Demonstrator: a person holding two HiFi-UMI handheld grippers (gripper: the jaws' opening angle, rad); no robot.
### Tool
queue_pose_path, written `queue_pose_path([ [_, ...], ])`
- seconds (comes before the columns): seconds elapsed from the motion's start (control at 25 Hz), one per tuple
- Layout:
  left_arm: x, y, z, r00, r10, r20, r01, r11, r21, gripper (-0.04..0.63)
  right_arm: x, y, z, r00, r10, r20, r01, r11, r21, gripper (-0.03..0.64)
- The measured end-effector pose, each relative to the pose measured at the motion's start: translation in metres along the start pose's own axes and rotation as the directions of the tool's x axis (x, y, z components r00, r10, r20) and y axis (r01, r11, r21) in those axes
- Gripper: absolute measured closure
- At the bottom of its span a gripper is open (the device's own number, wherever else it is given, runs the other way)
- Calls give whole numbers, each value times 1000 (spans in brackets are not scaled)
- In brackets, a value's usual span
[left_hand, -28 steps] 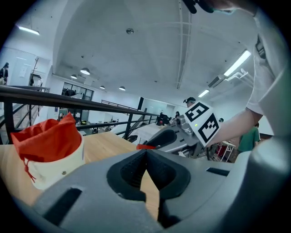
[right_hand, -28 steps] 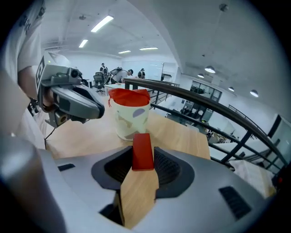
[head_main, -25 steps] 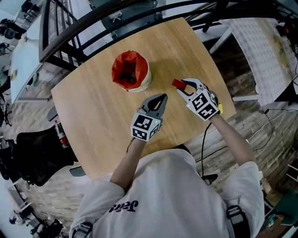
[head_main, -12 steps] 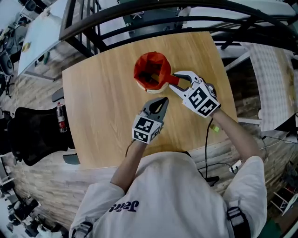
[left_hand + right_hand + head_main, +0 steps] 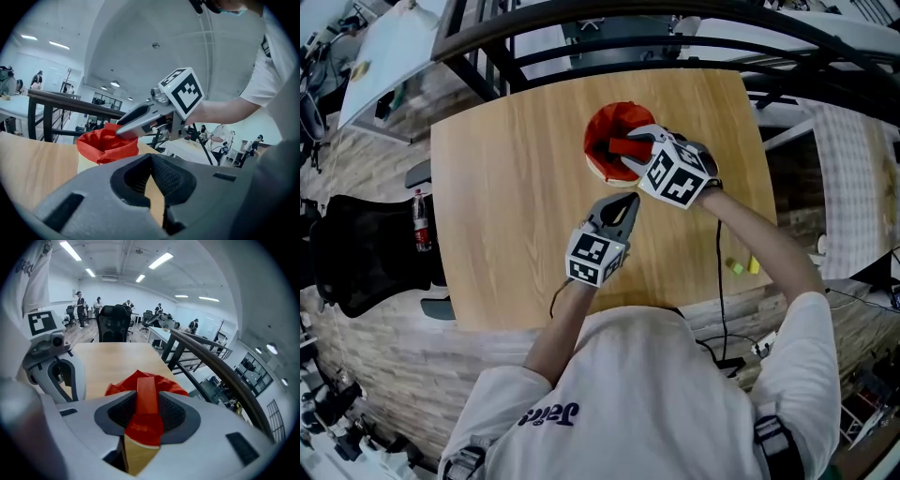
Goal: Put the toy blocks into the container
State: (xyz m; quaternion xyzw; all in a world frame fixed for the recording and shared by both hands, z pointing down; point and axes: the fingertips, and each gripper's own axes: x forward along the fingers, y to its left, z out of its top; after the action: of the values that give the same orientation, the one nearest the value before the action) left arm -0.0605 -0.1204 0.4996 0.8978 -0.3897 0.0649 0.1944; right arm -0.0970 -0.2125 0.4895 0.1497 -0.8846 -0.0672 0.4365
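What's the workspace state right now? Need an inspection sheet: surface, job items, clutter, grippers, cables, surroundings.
Surface: wooden table, bare apart from the container.
Job's things: container with a red liner, upright near the far edge; one red block, held above its opening.
Clutter: nothing seen on the table.
Grippers: right gripper shut on the red block over the container; left gripper shut, empty, over bare wood nearer the person.
Cables: black cable runs from the right gripper off the near table edge.
Surroundings: black chair at left, dark railing beyond the table.
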Motion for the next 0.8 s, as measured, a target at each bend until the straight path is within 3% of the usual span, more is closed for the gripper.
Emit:
queue_pose_path([
  [0.24,1,6,-2,1000,6,1,-6,1000,-12,588,26,-8,-9,997,17,-79,-14,999,46,462],
  [0.56,-10,19,-4,1000,1,-16,-1,1000,-19,588,13,-6,11,1000,-13,9,12,994,111,428],
  [0.8,-9,-3,-2,998,-54,-18,54,999,3,588,-30,1,-7,991,-118,70,96,959,266,428],
])
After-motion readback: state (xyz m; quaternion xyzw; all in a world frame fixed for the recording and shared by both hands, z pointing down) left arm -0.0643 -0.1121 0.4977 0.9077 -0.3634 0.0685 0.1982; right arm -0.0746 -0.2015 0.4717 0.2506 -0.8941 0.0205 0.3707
